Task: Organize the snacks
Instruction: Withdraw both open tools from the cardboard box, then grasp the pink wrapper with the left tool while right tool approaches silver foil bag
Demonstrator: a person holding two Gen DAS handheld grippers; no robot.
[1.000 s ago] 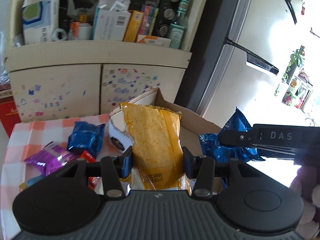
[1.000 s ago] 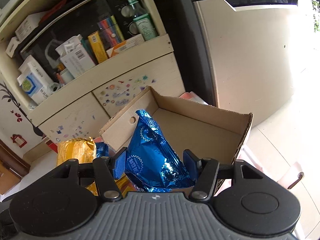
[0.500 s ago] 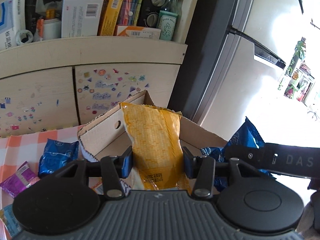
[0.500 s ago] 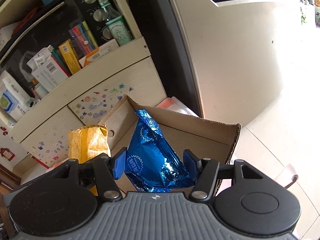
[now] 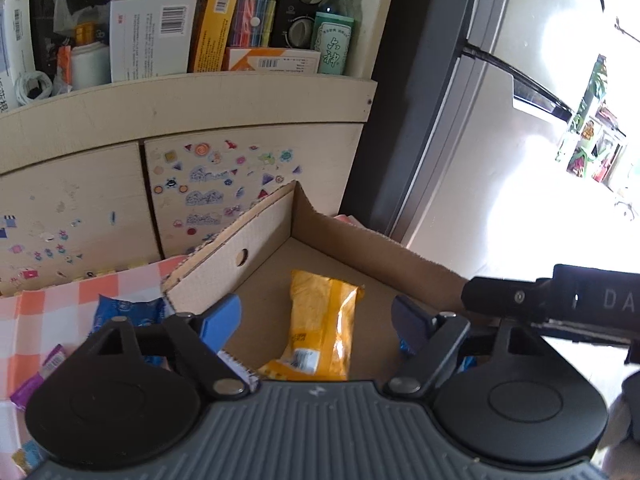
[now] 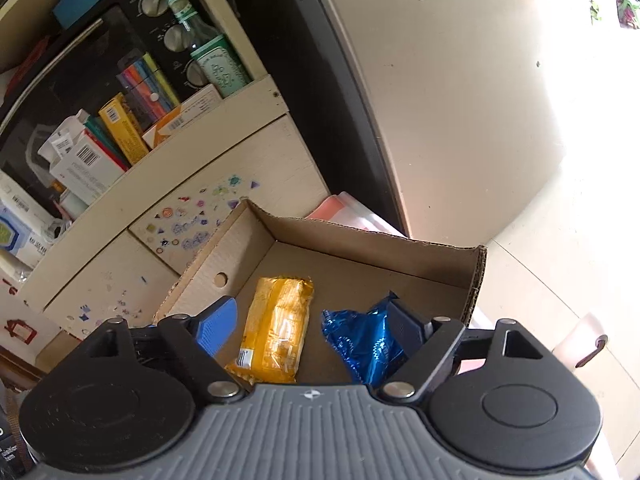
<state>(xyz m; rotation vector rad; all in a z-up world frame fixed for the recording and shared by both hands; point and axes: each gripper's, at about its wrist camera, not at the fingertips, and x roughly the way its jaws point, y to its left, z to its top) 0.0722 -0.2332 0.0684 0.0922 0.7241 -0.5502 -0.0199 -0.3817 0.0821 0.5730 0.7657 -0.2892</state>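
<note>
A yellow snack packet (image 5: 322, 326) lies flat on the floor of an open cardboard box (image 5: 360, 240); it also shows in the right wrist view (image 6: 278, 330). A blue foil snack packet (image 6: 362, 342) lies beside it to the right in the box (image 6: 380, 246). My left gripper (image 5: 320, 320) is open and empty above the yellow packet. My right gripper (image 6: 312, 330) is open and empty above both packets; its right finger partly hides the blue packet. The right gripper's body (image 5: 560, 304) shows at the right of the left wrist view.
More snacks lie on the orange checked cloth (image 5: 48, 308) left of the box: a blue packet (image 5: 128, 312) and a purple one (image 5: 40, 372). Behind stands a cream cabinet (image 5: 180, 120) with boxes and a green bottle (image 5: 332, 36). A fridge (image 6: 460, 100) stands at the right.
Both grippers have opened and let go. The yellow packet and the blue packet have dropped from the jaws onto the box floor. Both grippers have moved in over the box.
</note>
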